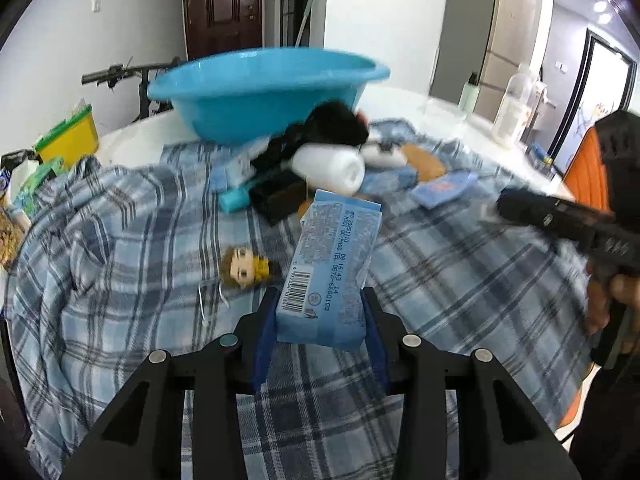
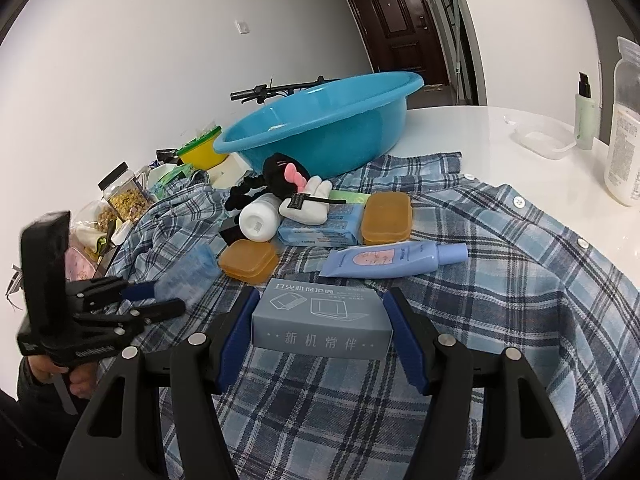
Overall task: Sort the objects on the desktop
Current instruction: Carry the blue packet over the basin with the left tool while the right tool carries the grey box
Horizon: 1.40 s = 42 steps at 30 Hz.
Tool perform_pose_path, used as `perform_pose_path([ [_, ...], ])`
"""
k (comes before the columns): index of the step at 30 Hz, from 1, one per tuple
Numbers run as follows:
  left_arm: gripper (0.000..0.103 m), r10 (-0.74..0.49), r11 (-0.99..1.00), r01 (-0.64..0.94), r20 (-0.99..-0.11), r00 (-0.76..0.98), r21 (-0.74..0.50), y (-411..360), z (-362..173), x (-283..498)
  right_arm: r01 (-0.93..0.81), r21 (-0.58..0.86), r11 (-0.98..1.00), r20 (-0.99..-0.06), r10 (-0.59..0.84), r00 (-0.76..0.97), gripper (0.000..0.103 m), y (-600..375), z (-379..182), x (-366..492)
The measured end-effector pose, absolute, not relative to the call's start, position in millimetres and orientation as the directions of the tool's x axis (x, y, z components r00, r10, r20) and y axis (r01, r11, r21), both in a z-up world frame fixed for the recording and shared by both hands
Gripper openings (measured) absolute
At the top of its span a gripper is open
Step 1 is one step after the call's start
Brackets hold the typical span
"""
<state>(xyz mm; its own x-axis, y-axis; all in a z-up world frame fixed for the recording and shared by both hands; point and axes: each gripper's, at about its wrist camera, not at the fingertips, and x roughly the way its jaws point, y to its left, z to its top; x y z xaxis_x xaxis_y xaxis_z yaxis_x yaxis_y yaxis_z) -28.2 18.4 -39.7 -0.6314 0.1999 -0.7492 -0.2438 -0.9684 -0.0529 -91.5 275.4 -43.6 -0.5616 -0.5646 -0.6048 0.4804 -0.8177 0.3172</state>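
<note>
My left gripper [image 1: 320, 308] is shut on a light blue tissue pack [image 1: 332, 264] and holds it above the plaid shirt [image 1: 120, 280]. The pack shows blurred in the right wrist view [image 2: 188, 272], with the left gripper [image 2: 168, 298] at the left. My right gripper [image 2: 320, 316] is shut on a grey box with printed Chinese characters [image 2: 322, 318] low over the shirt. The blue basin [image 2: 320, 120] stands at the back of the white table; it also shows in the left wrist view [image 1: 260, 92].
A pile lies before the basin: white bottle [image 2: 260, 220], black plush toy [image 2: 284, 178], amber soap boxes [image 2: 386, 216], blue tube [image 2: 392, 260], another tissue pack [image 2: 320, 232]. A doll head [image 1: 242, 266] lies on the shirt. Jars and bags [image 2: 124, 200] crowd the left; bottles [image 2: 624, 128] stand right.
</note>
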Motion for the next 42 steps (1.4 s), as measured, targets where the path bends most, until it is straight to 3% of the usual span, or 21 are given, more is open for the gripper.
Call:
perform_pose_path([
  [13, 0.042, 0.181, -0.974, -0.224, -0.646, -0.741, -0.016, 13, 32, -46, 0.520, 0.257, -0.815, -0.568, -0.562, -0.601, 0.063, 260, -4, -95],
  [33, 0.042, 0.172, -0.982, -0.190, -0.495, -0.851, -0.014, -7, 144, -133, 0.555, 0.083, -0.828, -0.405, -0.537, -0.740, 0.063, 207, 137, -160],
  [42, 0.042, 0.126, -0.990, -0.142, -0.492, -0.862, -0.004, -13, 148, -192, 0.552, 0.070, -0.831, -0.395, -0.531, -0.750, 0.063, 188, 150, -206],
])
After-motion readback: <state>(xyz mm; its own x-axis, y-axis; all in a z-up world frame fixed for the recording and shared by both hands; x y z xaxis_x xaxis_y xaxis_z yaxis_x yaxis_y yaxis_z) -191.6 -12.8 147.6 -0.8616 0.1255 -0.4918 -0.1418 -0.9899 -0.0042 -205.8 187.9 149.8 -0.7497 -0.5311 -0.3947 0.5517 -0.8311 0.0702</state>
